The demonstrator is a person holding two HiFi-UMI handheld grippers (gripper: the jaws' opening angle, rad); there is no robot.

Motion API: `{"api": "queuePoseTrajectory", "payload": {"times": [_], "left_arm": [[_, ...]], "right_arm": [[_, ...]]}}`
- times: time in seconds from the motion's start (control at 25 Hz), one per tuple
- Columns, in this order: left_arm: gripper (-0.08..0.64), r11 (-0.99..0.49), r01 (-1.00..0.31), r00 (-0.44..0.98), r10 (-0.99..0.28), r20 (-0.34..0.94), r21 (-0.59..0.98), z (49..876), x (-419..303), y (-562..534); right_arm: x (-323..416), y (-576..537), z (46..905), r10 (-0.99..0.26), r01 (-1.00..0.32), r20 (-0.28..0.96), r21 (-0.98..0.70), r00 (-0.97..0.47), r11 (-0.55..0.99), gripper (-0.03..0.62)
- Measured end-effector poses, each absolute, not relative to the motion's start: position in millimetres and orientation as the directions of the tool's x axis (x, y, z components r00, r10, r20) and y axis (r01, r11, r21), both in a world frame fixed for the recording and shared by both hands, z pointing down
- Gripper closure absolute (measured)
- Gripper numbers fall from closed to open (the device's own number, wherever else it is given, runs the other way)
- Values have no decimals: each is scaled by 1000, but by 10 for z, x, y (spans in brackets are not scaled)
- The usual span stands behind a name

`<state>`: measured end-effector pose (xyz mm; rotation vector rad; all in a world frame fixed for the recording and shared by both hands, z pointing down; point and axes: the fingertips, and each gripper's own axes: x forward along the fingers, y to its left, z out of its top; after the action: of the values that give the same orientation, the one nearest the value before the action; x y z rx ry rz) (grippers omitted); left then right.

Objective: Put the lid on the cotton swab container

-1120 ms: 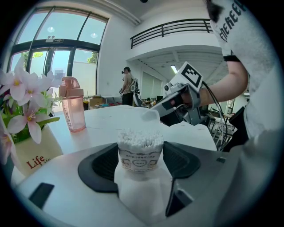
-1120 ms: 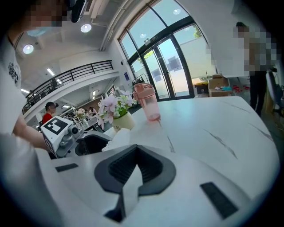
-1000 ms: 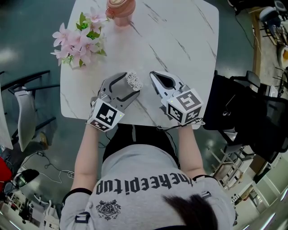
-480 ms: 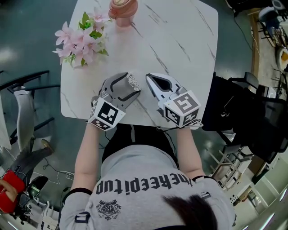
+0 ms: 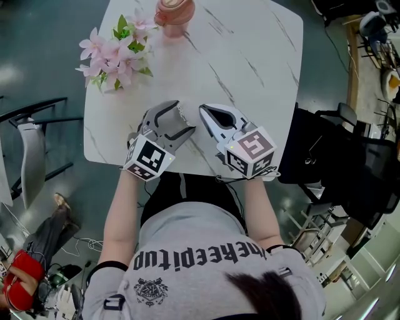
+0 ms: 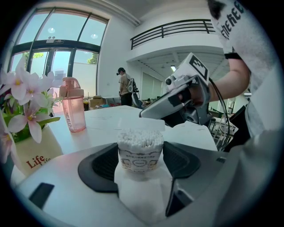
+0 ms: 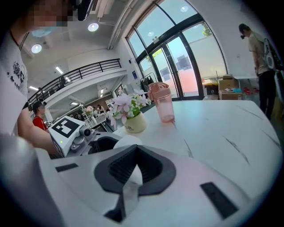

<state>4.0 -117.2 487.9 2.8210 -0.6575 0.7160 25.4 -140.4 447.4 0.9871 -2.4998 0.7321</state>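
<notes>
My left gripper [image 5: 179,120] is shut on the cotton swab container [image 6: 140,153], a small clear tub packed with white swabs, which stands upright between the jaws. My right gripper [image 5: 206,114] is shut on the edge of the clear round lid [image 6: 138,124]. The lid hovers flat right over the swab tops; I cannot tell whether it touches them. In the right gripper view the lid [image 7: 127,142] sticks out from the jaws toward the left gripper [image 7: 79,134]. Both grippers sit close together over the near part of the white marble table [image 5: 250,56].
A pink bottle [image 5: 174,9] stands at the table's far edge. A pot of pink flowers [image 5: 115,53] is at the far left. A dark chair [image 5: 315,156] is beside the table on the right, another chair [image 5: 31,156] on the left.
My right gripper has moved left with the lid until it is over the container. The swab tops, plain in the head view before, are now mostly covered. The left gripper has hardly moved.
</notes>
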Motion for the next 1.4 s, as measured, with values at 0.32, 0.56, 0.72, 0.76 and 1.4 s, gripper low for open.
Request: {"api": "queuePoseTrajectory", "payload": {"times": [0.32,0.56,0.72,0.76,1.4], "left_arm": [[239,-888,-458,789,-382,482,45,4886,36,-1171],[239,-886,-462,788,-386,479,46,4875,39,-1166],[239,-885,-464,788,-388,478,46,4882,37,-1173],[239,-885,-464,788,-389,477,45,4882,37,-1174],[239,-885,-464,790,-391,472,43,4882,40,-1172]], "right_arm": [[200,-1383,4480,-508,-696,500,-328,-701,638,581],[164,-1360,4475,-496,-689,507,-323,-705,649,581],[152,-1365,4482,-488,-685,514,-320,-706,654,581],[148,-1365,4483,-486,-684,516,-314,-705,658,581],[80,-1322,4455,-462,-660,527,-282,-713,696,581]]}}
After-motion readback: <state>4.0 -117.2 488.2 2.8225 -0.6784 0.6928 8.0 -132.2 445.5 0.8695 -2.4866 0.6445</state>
